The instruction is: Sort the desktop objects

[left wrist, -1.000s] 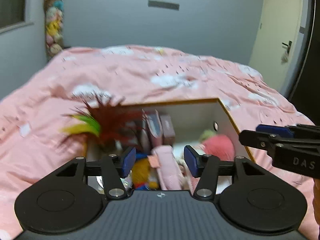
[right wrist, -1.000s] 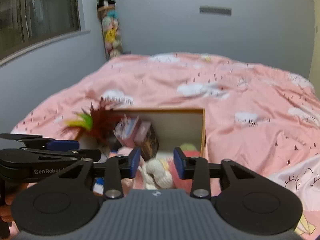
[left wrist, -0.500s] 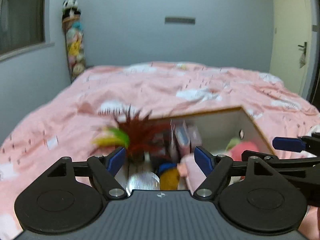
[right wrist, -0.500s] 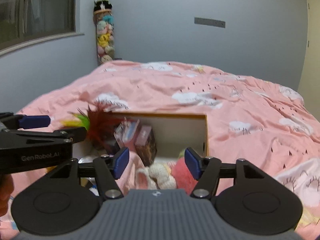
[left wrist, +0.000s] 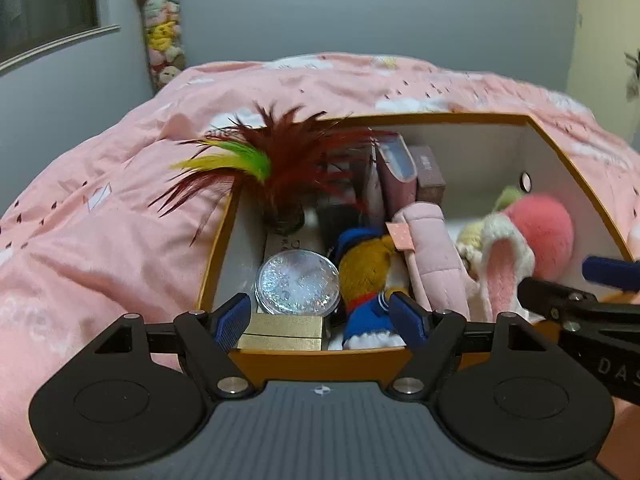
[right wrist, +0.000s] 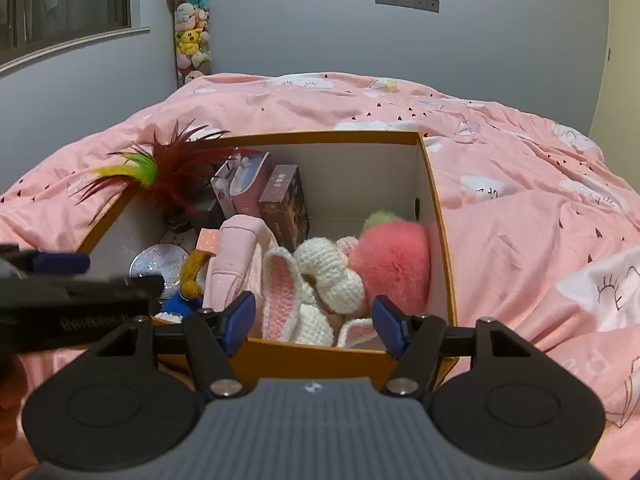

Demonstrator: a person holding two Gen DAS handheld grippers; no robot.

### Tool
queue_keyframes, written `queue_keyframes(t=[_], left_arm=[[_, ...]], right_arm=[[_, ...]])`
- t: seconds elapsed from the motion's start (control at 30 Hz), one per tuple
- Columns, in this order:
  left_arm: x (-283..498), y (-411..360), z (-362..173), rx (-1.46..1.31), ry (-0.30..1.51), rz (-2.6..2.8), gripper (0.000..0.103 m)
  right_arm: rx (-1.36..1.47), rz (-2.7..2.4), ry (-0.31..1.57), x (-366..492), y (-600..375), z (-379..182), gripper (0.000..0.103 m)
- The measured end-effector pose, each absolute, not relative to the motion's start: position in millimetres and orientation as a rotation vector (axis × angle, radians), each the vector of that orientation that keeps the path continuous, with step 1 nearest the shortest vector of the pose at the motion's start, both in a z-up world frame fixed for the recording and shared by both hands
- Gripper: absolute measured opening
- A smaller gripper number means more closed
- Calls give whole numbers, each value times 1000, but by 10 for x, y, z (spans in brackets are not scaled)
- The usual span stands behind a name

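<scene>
An orange box (left wrist: pixel 320 360) with white walls lies open on a pink quilt. It holds a red feather toy (left wrist: pixel 280 160), a glitter globe (left wrist: pixel 298 282) on a gold base, a yellow and blue plush (left wrist: pixel 368 268), a pink pouch (left wrist: pixel 434 256), a crochet bunny (right wrist: pixel 320 280) and a fluffy pink ball (right wrist: pixel 392 264). My left gripper (left wrist: pixel 320 314) hangs open over the near wall, above the globe and plush. My right gripper (right wrist: pixel 313 320) is over the near wall by the bunny, jaws opening, touching nothing.
Upright at the back of the box stand a pink carton (right wrist: pixel 244 184) and a brown carton (right wrist: pixel 286 200). The quilt (right wrist: pixel 520 240) surrounds the box on all sides. A column of plush toys (right wrist: pixel 192 40) hangs in the far corner.
Both grippers have sunk toward the box and tipped down, so its contents now fill the views. Both sets of jaws have spread wider.
</scene>
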State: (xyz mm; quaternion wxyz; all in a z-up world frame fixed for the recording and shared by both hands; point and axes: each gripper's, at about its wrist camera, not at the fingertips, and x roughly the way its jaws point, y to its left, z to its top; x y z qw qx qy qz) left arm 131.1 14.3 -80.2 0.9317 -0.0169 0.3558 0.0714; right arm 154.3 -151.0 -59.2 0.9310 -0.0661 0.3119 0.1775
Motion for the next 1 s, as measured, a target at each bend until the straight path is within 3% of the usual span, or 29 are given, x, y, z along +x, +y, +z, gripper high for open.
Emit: queue_keyframes(t=[1.0], left_arm=[[1381,164,-885,-82,747,145,95]], right_arm=[[-115,363,605,1567,-1500,-720,76]])
